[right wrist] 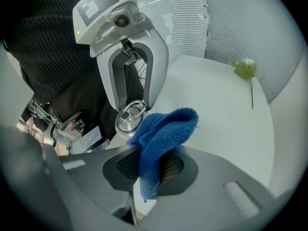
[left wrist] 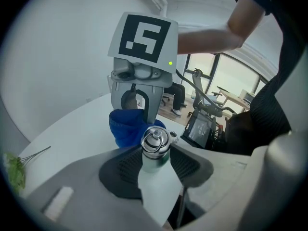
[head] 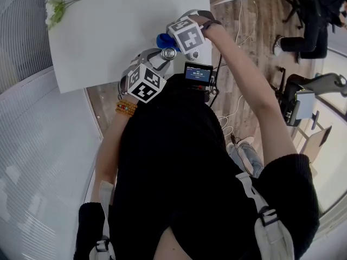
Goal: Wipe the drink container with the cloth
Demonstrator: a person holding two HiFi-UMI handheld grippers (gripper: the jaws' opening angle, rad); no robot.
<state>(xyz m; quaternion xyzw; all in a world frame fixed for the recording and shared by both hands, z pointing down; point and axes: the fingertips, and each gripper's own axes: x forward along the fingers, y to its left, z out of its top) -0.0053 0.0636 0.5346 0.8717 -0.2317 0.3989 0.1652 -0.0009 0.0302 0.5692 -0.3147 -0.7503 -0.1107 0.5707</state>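
My left gripper (left wrist: 155,163) is shut on a pale green drink bottle (left wrist: 155,170) with a steel ring cap (left wrist: 155,142), held above the near edge of the white table (head: 124,31). The bottle's cap (head: 168,53) shows between both marker cubes in the head view. My right gripper (right wrist: 151,165) is shut on a blue cloth (right wrist: 161,138), which bunches up over the jaws. The cloth (left wrist: 126,126) sits right beside the bottle's neck, touching or nearly so. The left gripper (right wrist: 126,81) with the bottle cap (right wrist: 129,115) faces the right gripper closely.
A sprig of white flowers (head: 57,10) lies at the table's far left corner. A small screen device (head: 198,72) hangs at the person's chest. A seated person (head: 309,31) and office furniture are to the right on the wooden floor.
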